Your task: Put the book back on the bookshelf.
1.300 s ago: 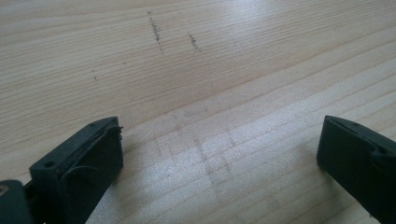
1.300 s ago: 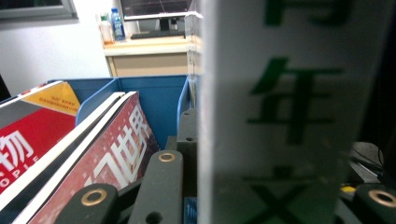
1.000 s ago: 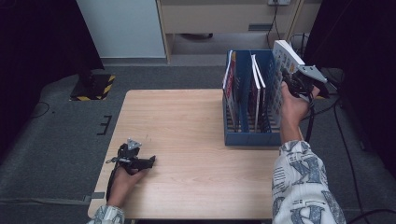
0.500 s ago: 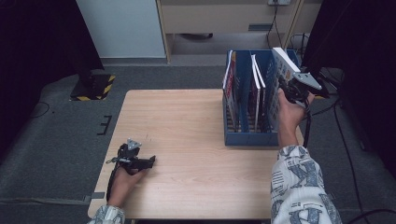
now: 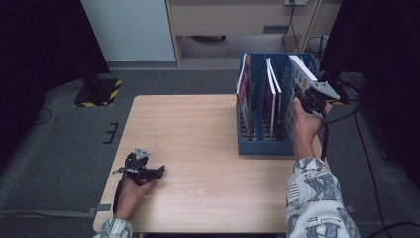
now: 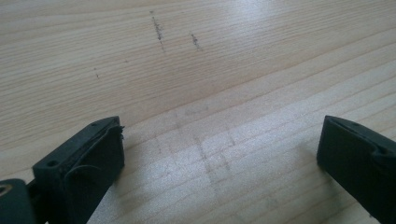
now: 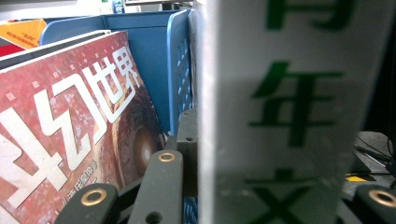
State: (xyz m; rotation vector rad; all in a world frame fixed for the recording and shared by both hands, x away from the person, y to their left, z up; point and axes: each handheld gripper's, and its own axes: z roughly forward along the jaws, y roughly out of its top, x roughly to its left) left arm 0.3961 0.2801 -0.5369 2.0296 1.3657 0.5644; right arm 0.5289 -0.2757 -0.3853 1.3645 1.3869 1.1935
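We count one blue rack (image 5: 262, 144) on one table (image 5: 198, 139), holding three upright magazines. Our right gripper (image 5: 308, 96) clamps a fourth, a white book (image 5: 302, 69), tilted in the rightmost slot. Our left gripper (image 5: 148, 172) rests, jaws apart.
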